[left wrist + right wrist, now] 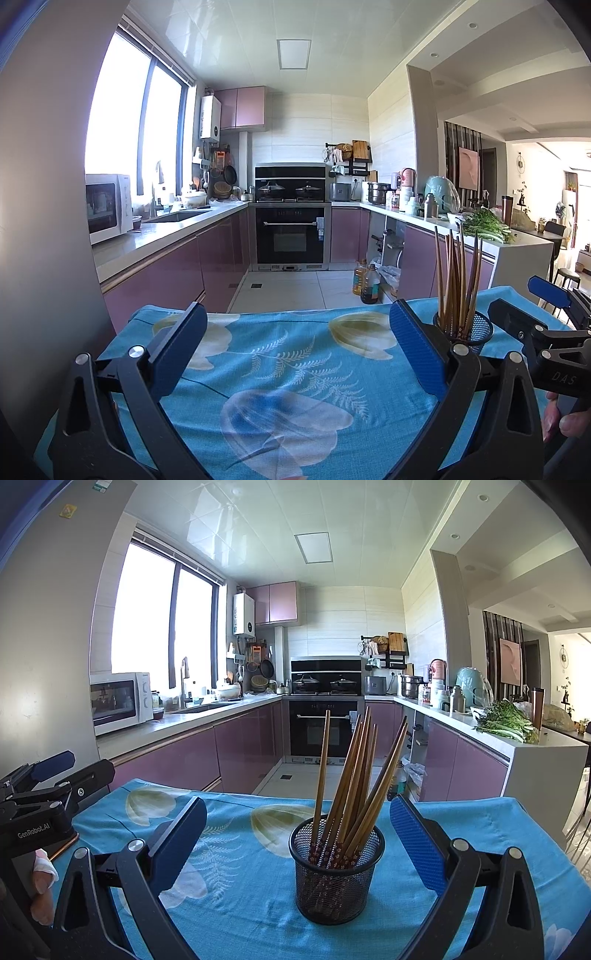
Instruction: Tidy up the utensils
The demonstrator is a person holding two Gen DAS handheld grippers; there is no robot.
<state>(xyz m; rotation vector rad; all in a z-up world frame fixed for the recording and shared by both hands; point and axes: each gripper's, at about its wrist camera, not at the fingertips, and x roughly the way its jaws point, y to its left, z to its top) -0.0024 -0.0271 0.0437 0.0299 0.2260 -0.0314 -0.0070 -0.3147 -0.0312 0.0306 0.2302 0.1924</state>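
Where blue floral cloth (240,886) covers table, kitchen counters (177,723) behind.

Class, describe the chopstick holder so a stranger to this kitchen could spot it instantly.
Find the table with the blue floral cloth. On it, between the open right tongs, stands a black mesh cup. It is the only object on the cloth, bristling with brown chopsticks.

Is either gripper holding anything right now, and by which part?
Nothing held. Left gripper and right gripper are both open; the chopsticks stand untouched in the mesh cup.
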